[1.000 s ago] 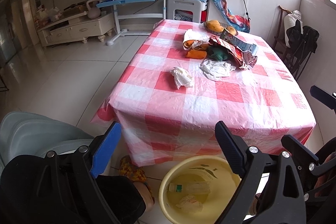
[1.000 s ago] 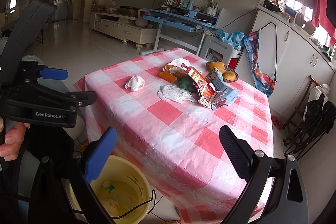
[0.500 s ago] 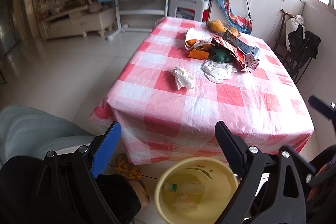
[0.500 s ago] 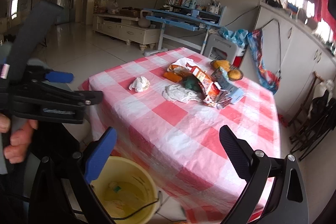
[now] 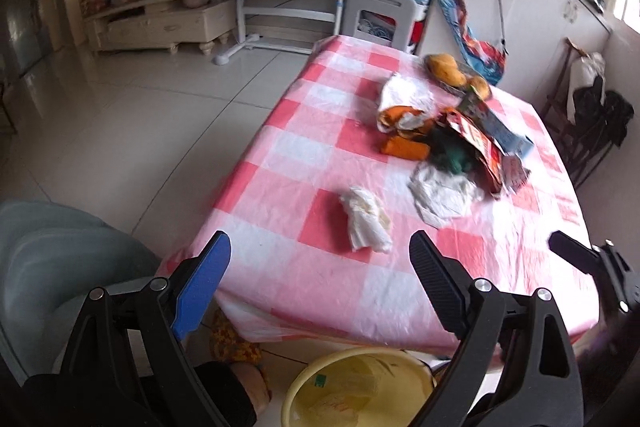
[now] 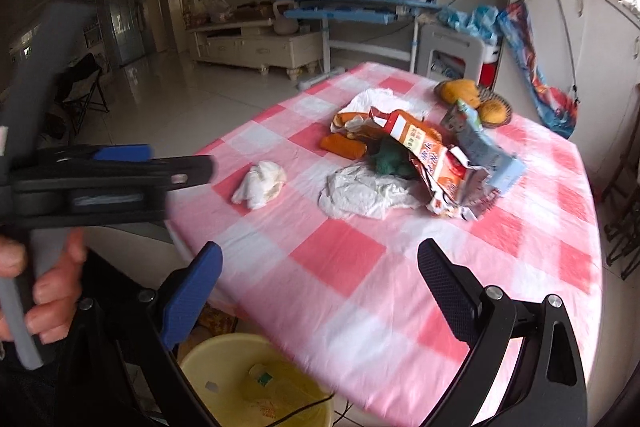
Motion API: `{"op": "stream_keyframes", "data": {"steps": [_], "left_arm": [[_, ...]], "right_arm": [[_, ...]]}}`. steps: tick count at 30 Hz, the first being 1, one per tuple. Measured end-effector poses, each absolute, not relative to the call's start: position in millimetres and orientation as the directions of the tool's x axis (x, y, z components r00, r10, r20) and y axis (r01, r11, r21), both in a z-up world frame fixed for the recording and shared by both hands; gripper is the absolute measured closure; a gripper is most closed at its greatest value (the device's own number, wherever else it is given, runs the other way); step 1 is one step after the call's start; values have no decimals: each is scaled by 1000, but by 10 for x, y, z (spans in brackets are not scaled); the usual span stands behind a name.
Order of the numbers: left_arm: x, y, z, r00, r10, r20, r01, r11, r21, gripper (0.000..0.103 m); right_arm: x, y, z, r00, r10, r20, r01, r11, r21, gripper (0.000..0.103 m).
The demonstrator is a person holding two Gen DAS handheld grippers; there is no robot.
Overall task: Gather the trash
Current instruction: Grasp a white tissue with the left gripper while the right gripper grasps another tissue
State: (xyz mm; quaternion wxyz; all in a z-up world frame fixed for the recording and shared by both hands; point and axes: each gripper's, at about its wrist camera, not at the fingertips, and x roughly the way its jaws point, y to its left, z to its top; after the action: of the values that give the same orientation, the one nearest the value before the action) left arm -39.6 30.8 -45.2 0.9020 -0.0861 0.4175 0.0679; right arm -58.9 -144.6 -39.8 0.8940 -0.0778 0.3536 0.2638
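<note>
Both tongs have moved in closer to the counter (image 5: 304,291). The left tongs (image 5: 320,261) and right tongs (image 6: 320,269) are spread wide and hold nothing. The crumpled tissue (image 5: 366,213) lies near, just past the left tongs, so it looks next for the yellow bin (image 6: 224,351).

One bucket (image 5: 360,387), two crumpled tissues (image 5: 366,217), two tongs (image 5: 320,267).

We see a crumpled white tissue (image 5: 366,219) lying alone on the tabletop (image 5: 280,227), nearer than the heaped wrappers (image 6: 436,163); a yellow bucket (image 6: 212,355) below holds scraps.
</note>
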Motion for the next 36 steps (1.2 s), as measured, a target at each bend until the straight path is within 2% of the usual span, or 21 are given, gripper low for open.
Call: {"op": "stream_keyframes", "data": {"steps": [4,9,15,18,20,21,23,28,29,32,33,34,35,36], "left_arm": [[-319,450,-557,610,53,-791,-252,959,-130,16],[-280,439,-591,609,43,-792,-252,957,-142,15],[-238,406,-627,596,41,-802,-252,958,-139,15],[-161,380,-676,577,34,-816,-249,959,-135,15],[-115,330,-702,569,39,-821,-241,963,-121,15],[-90,301,-713,566,42,-823,-232,966,-110,16],[-26,221,-741,560,54,-827,-216,973,-82,16],[207,83,-848,542,90,-836,-201,979,-25,16],[256,46,-882,540,100,-835,-193,981,-7,18],[327,-34,-960,543,118,-832,-163,986,33,42],[329,-55,-959,551,117,-826,-152,988,38,53],[332,-71,-952,557,103,-824,-137,990,32,59],[332,-77,-936,563,73,-824,-117,993,8,71],[326,-67,-924,565,45,-824,-105,994,-18,78]], "right_arm": [[-303,-1338,-479,590,406,-698,-536,844,38,11],[10,-1232,-589,563,388,-730,-533,845,38,15],[243,-1273,-736,524,360,-772,-502,863,62,29],[265,-1298,-759,515,356,-780,-494,867,70,43],[240,-1306,-749,523,331,-785,-498,867,34,64],[225,-1335,-738,517,333,-789,-502,864,36,69],[205,-1389,-720,492,344,-799,-508,860,58,86],[-11,-1525,-641,442,339,-831,-547,836,50,89],[-55,-1537,-619,439,338,-832,-553,832,46,89],[-249,-1679,-504,434,351,-830,-555,829,61,89],[-283,-1731,-480,430,361,-827,-549,832,78,89],[-333,-1801,-460,424,381,-822,-539,835,109,89],[-352,-1855,-449,420,400,-815,-527,838,140,89],[-373,-1925,-438,419,424,-803,-510,842,179,89]]}}
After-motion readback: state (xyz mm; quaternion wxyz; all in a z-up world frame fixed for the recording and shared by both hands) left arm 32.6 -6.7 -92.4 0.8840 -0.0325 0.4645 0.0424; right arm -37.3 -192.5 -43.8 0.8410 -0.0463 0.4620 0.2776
